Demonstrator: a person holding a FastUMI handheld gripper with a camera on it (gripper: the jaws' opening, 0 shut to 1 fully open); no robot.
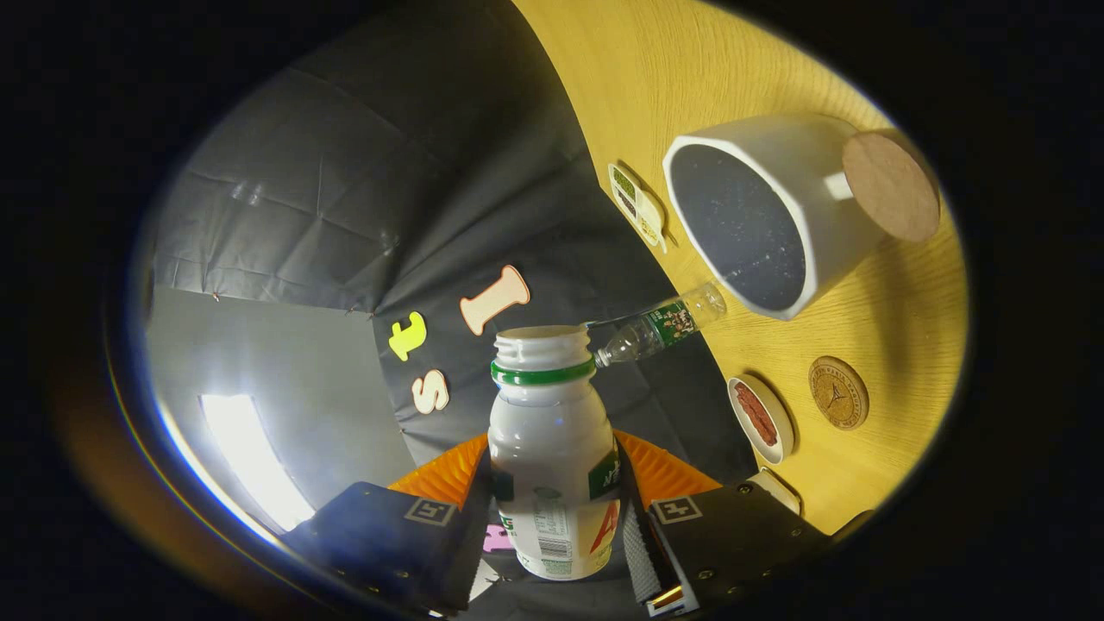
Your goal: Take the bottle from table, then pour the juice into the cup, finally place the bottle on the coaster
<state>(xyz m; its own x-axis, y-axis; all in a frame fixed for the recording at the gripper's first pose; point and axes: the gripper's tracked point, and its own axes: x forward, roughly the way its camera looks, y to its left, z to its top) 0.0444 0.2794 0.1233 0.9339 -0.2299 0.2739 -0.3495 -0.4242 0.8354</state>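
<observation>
Bottle (552, 457) clamped between both fingers of the gripper (552, 517), its cap off, is being carried tilted toward the white cup (776, 216) at two o'clock of its mouth. Pickup is looking done; pouring is not visibly begun, the cup's dark inside showing no juice. Waiting at three o'clock of the bottle is the round coaster (838, 392) on the yellow table (897, 310)

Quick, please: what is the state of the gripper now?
Gripper: shut on the white plastic bottle with green neck ring, cap off, held between both fingers.
</observation>
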